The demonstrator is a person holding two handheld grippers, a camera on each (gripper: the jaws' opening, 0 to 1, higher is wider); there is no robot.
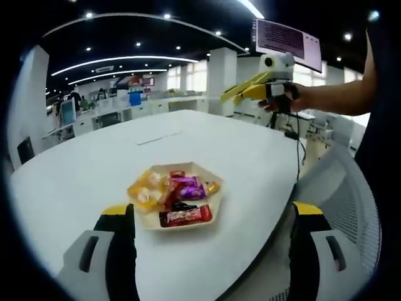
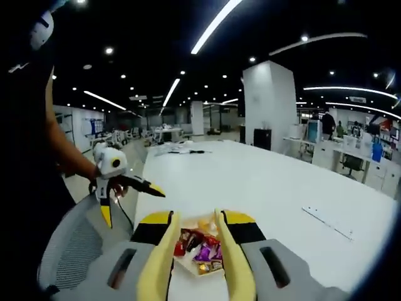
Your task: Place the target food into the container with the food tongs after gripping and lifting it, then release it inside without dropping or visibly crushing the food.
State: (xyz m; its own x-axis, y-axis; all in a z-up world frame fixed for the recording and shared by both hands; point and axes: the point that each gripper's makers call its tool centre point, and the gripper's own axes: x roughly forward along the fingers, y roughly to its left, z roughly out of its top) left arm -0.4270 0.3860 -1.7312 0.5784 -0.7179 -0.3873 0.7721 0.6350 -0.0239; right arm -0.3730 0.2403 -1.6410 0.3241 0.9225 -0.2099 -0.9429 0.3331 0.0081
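Snacks sit piled in a shallow hexagonal tray on the white worktop, near its edge: yellow-wrapped candies on one side, purple wrappers in the middle, and a red bar along the rim closest to the left camera. Left hand-held gripper hangs just short of the tray with its yellow-tipped jaws wide apart, holding nothing. Right hand-held gripper is clamped on a pair of yellow food tongs, whose two arms run forward and frame the tray from above; the tong tips look spread, not pinching any food. From the left gripper view, that right tool is up in the air across the worktop, a bare hand wrapped around it. A mesh office chair is beside the worktop edge.
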